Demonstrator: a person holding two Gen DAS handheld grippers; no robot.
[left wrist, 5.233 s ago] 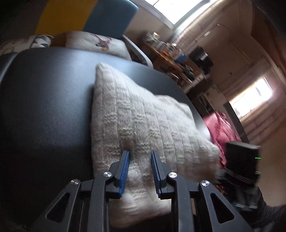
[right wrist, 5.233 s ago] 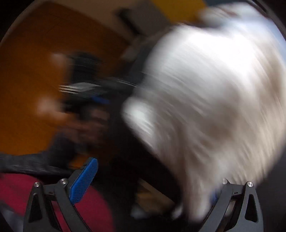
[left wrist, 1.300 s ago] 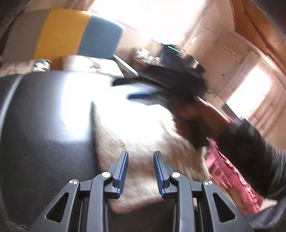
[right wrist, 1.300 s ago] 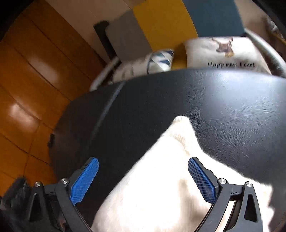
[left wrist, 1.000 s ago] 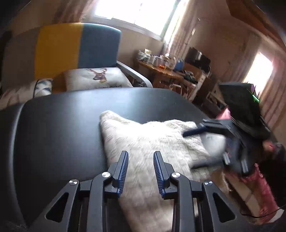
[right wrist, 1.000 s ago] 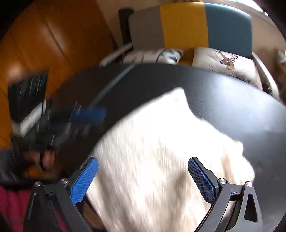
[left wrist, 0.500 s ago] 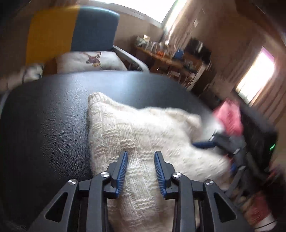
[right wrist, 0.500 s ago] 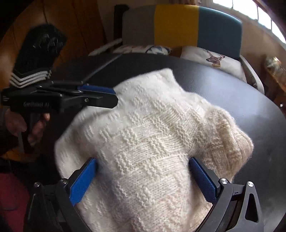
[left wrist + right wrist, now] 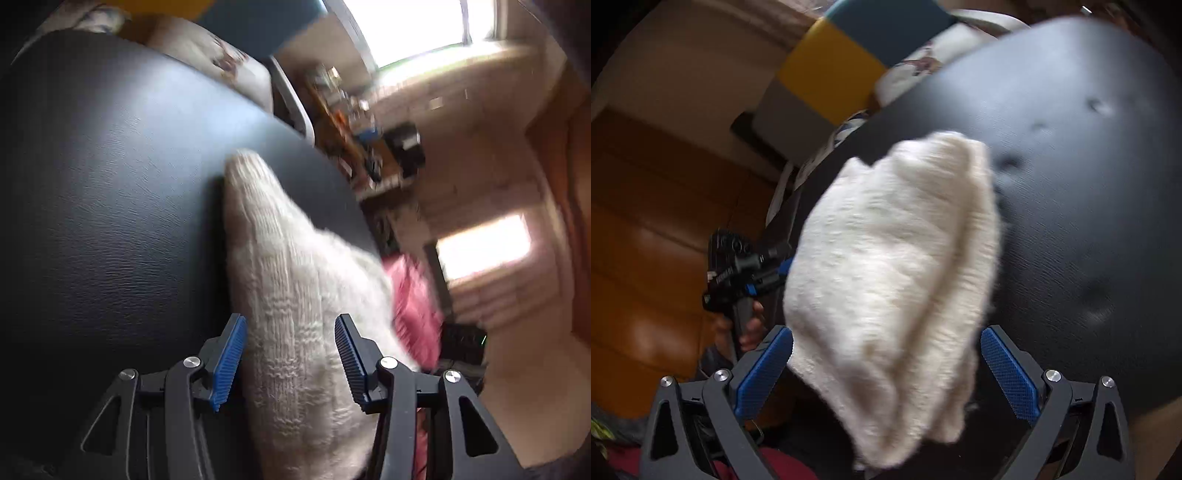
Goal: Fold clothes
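A cream knitted sweater (image 9: 295, 314) lies bunched in a thick folded bundle on the black table (image 9: 110, 184). My left gripper (image 9: 290, 354) is open, its blue pads on either side of the bundle's near end. In the right wrist view the sweater (image 9: 897, 258) looks blurred and humped, reaching over the table's (image 9: 1089, 147) edge. My right gripper (image 9: 886, 365) stands wide open around its near end. The left gripper (image 9: 775, 275), held by a hand (image 9: 751, 328), sits at the sweater's left edge.
A red garment (image 9: 410, 302) lies just past the sweater, off the table's right side. A chair with a yellow and teal back (image 9: 831, 66) and a printed cushion (image 9: 207, 55) stand behind the table. A cluttered desk (image 9: 354, 122) is further back. Wooden floor (image 9: 646, 221) lies left.
My left gripper's jaws have opened wider and now straddle the sweater. The sweater has been pushed from a flat spread into a narrower, taller bundle. Both views have tilted.
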